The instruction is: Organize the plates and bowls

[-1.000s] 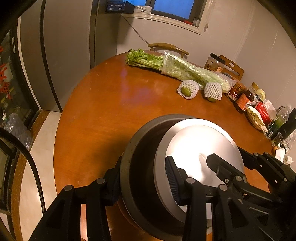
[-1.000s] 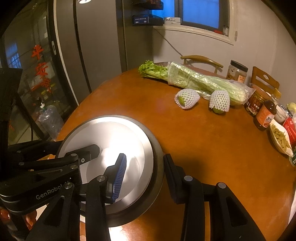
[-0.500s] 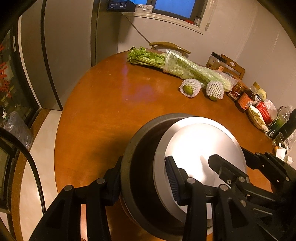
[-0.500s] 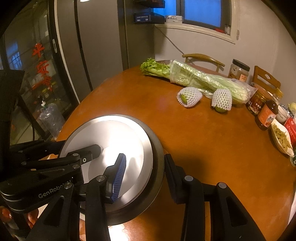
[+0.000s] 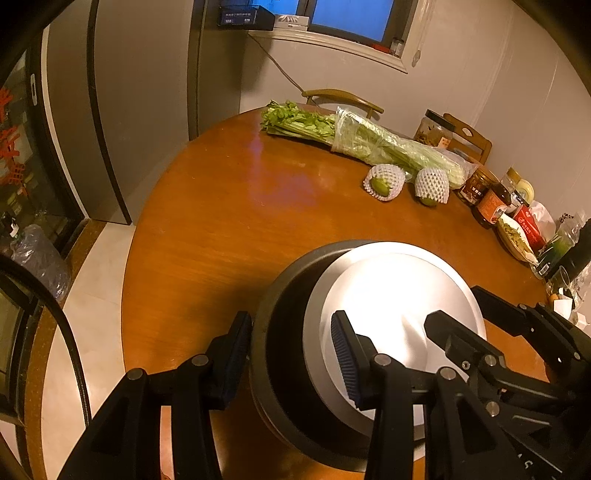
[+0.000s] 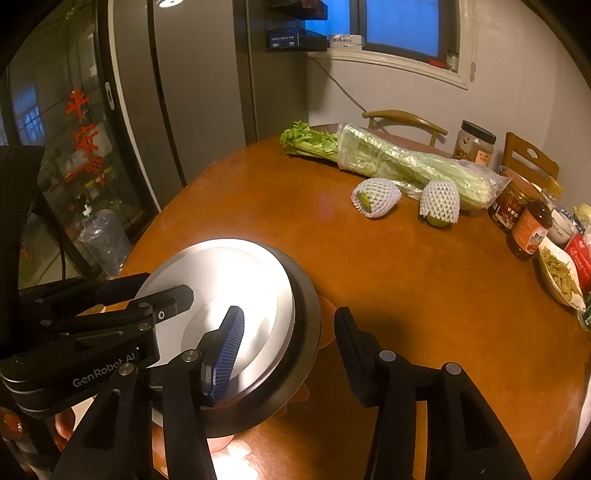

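Plates sit stacked at the near edge of the round wooden table [image 5: 229,206]: a dark plate [image 5: 284,354] below, and a silver plate [image 5: 399,295] nested on top of it, in the lower middle of the left wrist view and the lower left of the right wrist view.

We hold the left gripper [image 5: 291,347] astride the left rim of the stack. One blue ribbed pad lies on the silver plate, the other just outside the dark rim; a thin gap seems to show at the outer pad, and we cannot tell whether the pads truly press.

Our right gripper [image 6: 288,332] straddles the opposite rim. Its jaws have just been opening: the inner pad rests over the silver plate [image 6: 236,273], while the outer finger [image 6: 351,332] stands clear of the dark plate [image 6: 306,314], so the rim sits between them unclamped.

Farther up the frame lie two fruits in white foam netting [image 6: 375,195] and [image 6: 439,201], with bagged celery [image 6: 388,158] behind them. Jars and sauce bottles [image 6: 528,229] crowd the right edge, beside a dish of food [image 6: 559,277]. Wooden chairs [image 6: 402,120] stand beyond the table, under a window [image 6: 402,26].
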`<state>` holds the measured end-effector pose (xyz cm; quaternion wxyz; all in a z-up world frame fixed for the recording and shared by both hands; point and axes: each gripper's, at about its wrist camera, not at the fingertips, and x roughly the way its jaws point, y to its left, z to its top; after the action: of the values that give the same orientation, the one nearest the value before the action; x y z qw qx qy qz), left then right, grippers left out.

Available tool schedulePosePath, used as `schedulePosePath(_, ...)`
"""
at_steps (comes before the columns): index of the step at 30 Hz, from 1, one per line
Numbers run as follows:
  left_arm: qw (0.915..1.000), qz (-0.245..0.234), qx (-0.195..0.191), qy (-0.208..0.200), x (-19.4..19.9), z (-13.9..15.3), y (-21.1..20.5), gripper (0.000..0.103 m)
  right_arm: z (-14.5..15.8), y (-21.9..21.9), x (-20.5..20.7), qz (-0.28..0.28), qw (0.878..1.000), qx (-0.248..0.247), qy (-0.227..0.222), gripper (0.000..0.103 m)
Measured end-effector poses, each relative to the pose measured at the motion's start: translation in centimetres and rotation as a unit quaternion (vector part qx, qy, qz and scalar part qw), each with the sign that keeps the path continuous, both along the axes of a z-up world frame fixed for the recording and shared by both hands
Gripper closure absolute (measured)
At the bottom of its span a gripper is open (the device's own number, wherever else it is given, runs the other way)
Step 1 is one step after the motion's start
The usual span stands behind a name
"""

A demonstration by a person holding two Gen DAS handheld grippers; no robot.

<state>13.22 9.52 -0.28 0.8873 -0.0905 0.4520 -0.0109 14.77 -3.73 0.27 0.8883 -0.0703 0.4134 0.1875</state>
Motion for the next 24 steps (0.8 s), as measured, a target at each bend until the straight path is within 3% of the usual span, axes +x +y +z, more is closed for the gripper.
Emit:
schedulePosePath(13,0.9996,0.019,-0.001,-0.022,-1.2,1.5,1.3,0.047,0.8,-1.2,-0.3,-0.018,1.000,0.013,-0.005,0.045)
schedulePosePath(24,0.9991,0.013,-0.039,-0.013,-1.4,1.0,2.1,0.043,1.5,-2.3,-0.8,-0.031,0.999,0.039,-0.002,0.041)
